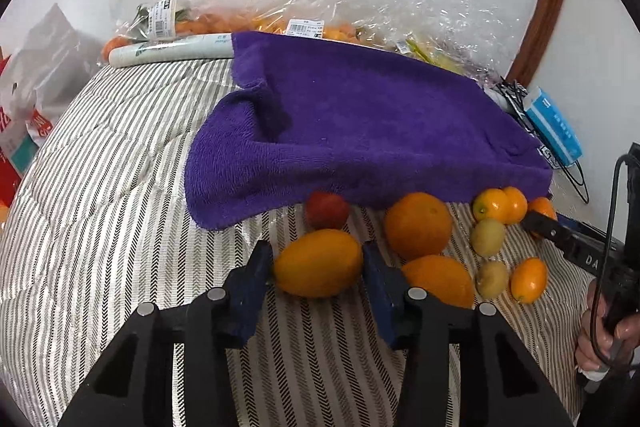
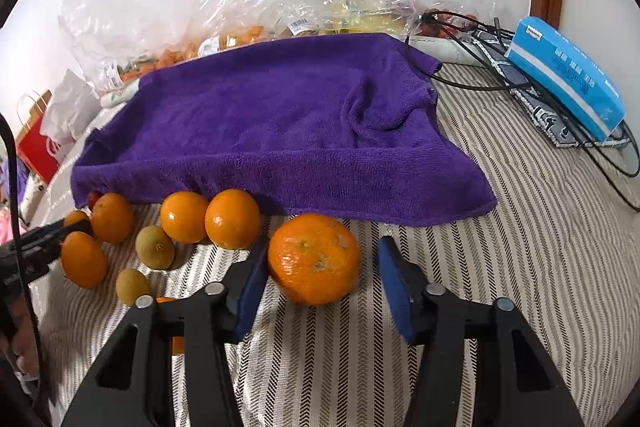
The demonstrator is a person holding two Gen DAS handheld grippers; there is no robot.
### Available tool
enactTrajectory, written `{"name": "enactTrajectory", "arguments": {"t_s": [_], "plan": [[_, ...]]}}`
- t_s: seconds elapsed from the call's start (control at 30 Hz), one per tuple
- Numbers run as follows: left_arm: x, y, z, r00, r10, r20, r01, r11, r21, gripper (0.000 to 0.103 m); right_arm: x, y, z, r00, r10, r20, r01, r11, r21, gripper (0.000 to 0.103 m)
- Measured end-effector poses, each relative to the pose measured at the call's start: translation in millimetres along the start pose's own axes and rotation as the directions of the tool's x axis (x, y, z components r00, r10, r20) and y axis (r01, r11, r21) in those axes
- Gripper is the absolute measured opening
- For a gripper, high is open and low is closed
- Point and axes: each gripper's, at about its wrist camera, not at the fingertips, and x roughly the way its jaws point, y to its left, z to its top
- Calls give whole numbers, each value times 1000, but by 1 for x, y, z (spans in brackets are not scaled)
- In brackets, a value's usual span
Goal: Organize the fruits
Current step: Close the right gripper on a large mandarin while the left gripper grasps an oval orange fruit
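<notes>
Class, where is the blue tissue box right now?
In the right wrist view, the blue tissue box lies far right on tangled black cables, beyond the purple towel.

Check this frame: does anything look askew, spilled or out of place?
Yes. The purple towel lies rumpled with one corner folded up, draped over something boxy. Loose fruit sits scattered along its near edge, and a red fruit is half tucked under it. Nothing looks damaged.

Only "DA" reads, on the right hand-held gripper [image 1: 538, 221]; other labels are illegible.
</notes>
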Motion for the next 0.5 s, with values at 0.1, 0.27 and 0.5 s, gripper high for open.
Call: {"name": "enactTrajectory", "arguments": {"t_s": [0.1, 0.27, 0.5], "plan": [[-4, 2, 0, 1000, -23, 12, 23, 1000, -20, 40, -2, -7, 0, 999, 39, 6, -39, 999, 28, 43], [-18, 6, -2, 1000, -4, 24, 5, 1000, -31, 39, -6, -8, -2, 999, 52, 8, -52, 998, 36, 43], [-14, 6, -6, 1000, -9, -6, 9, 999, -45, 39, -19, -9, -6, 999, 51, 7, -51, 998, 36, 43]]}}
